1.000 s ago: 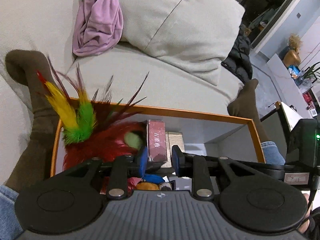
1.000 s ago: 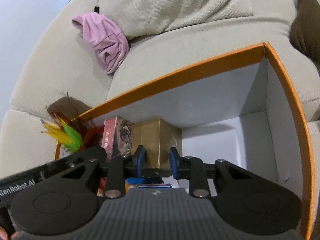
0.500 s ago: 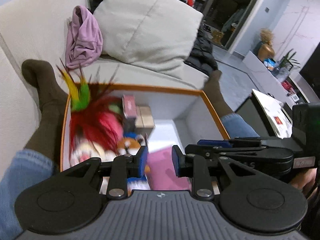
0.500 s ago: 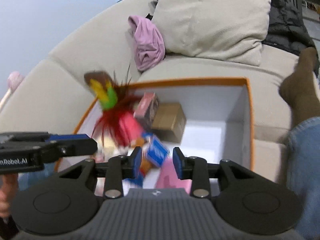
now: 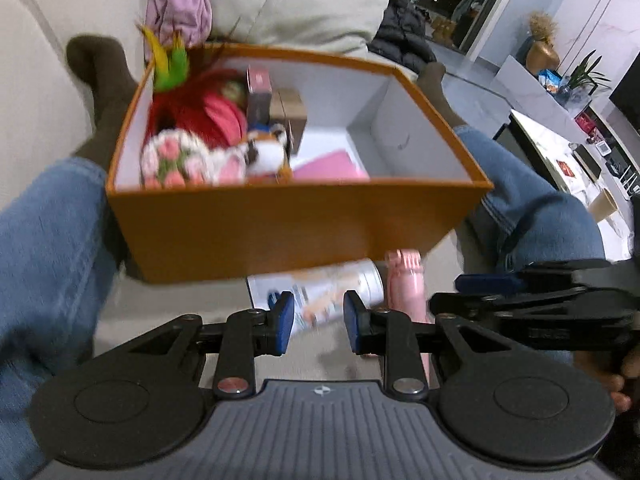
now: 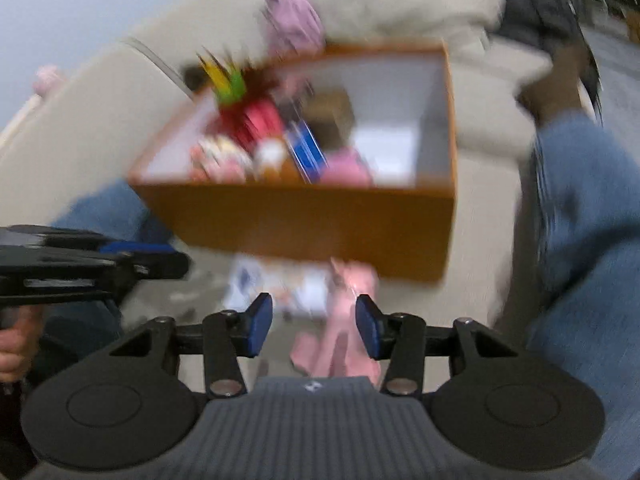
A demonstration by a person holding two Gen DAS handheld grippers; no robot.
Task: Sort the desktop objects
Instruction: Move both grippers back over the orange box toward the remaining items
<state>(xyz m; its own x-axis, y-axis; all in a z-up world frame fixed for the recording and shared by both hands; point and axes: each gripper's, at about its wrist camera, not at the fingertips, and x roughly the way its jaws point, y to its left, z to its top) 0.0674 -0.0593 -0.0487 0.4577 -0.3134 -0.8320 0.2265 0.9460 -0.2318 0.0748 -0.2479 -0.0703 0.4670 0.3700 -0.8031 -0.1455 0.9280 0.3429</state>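
A: What is at the left?
B: The left gripper (image 5: 316,322), its fingers a little apart, nothing between them. Beyond it an orange box (image 5: 288,224) sits on the sofa between the person's legs, with toys in its left half.

A: And to the right?
B: A white can (image 5: 332,286) and a pink toy (image 5: 404,286) lie just before the box. The right gripper (image 6: 314,326) is near the pink toy, fingers opening, not pressing it.

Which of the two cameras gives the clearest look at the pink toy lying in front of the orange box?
The left wrist view: the pink toy is fairly sharp there, though partly hidden behind the tongs. The right wrist view shows more of it, but motion blur smears it.
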